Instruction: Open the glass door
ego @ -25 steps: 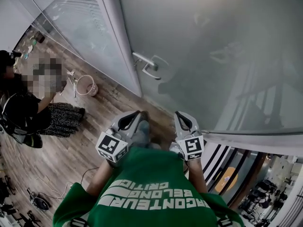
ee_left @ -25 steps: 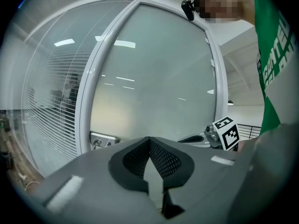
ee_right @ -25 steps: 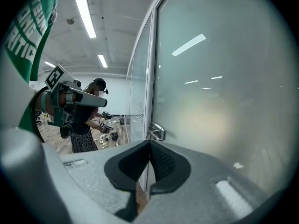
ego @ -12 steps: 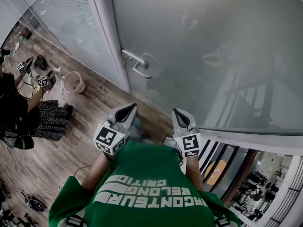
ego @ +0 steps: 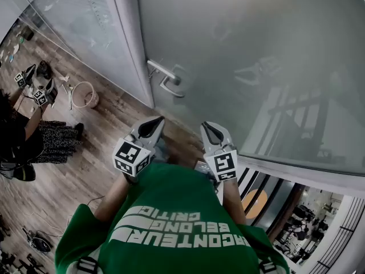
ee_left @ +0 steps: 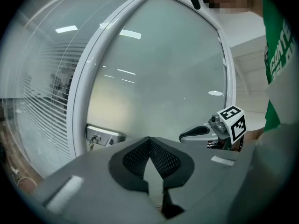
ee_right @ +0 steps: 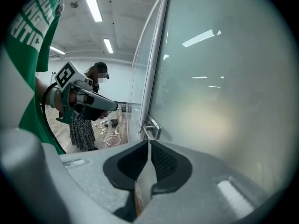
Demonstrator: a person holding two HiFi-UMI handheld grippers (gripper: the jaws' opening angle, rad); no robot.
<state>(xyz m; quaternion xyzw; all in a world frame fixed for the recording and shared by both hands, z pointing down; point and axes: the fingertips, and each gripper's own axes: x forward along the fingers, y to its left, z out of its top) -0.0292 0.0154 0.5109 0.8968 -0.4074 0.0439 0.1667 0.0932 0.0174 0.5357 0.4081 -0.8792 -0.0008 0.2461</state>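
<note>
Approach step. Door (ego: 256, 50) looks shut, untouched. Handle (ego: 165, 76) sits at its left edge, ahead-left of both grippers and well apart from them. L gripper (ego: 153, 125) and R gripper (ego: 210, 131): jaws together, nothing held. Next, I judge: part one pair, reach fwd, close on lever, press down. Frosted glass, wood floor (ego: 108, 136). A person (ego: 23, 133) is far left.

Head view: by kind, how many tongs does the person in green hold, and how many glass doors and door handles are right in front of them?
Tongs: 2 (left tongs, right tongs), both shut and empty
Glass door: 1
Door handle: 1
Total: 4
</note>
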